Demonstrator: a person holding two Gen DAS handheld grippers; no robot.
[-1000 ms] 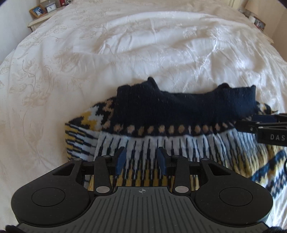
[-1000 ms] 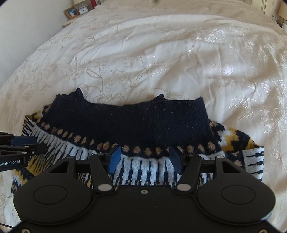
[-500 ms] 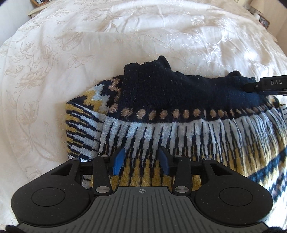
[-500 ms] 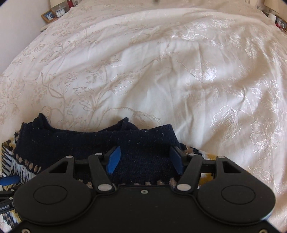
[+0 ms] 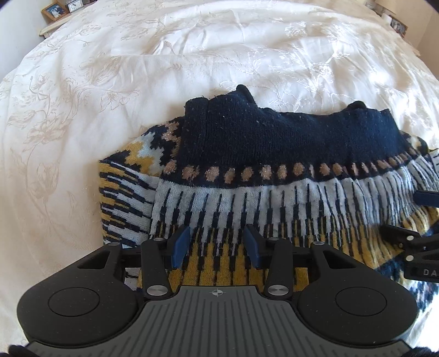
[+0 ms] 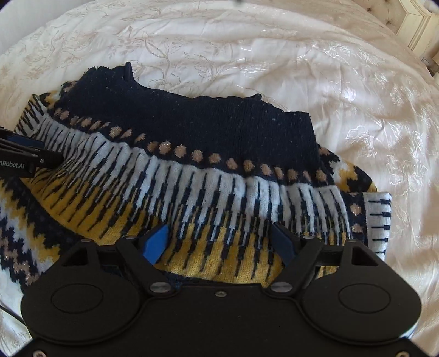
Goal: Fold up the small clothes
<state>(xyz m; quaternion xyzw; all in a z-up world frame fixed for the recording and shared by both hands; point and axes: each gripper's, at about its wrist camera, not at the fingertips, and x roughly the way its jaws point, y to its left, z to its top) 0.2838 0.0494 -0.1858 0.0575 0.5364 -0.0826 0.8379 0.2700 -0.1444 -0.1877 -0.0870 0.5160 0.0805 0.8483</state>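
Patterned sweater (image 5: 274, 192) lies folded on the bed (image 5: 109, 96). Left gripper (image 5: 216, 244) and right gripper (image 6: 219, 241), jaws open and empty, have drawn back; fold apparently released.

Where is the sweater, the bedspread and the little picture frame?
sweater (image 6: 208, 131), right wrist view, on its dark navy band.
bedspread (image 5: 219, 46), left wrist view, on a bare flowered stretch beyond the sweater.
picture frame (image 5: 55, 10), left wrist view, on its front, far top-left corner.
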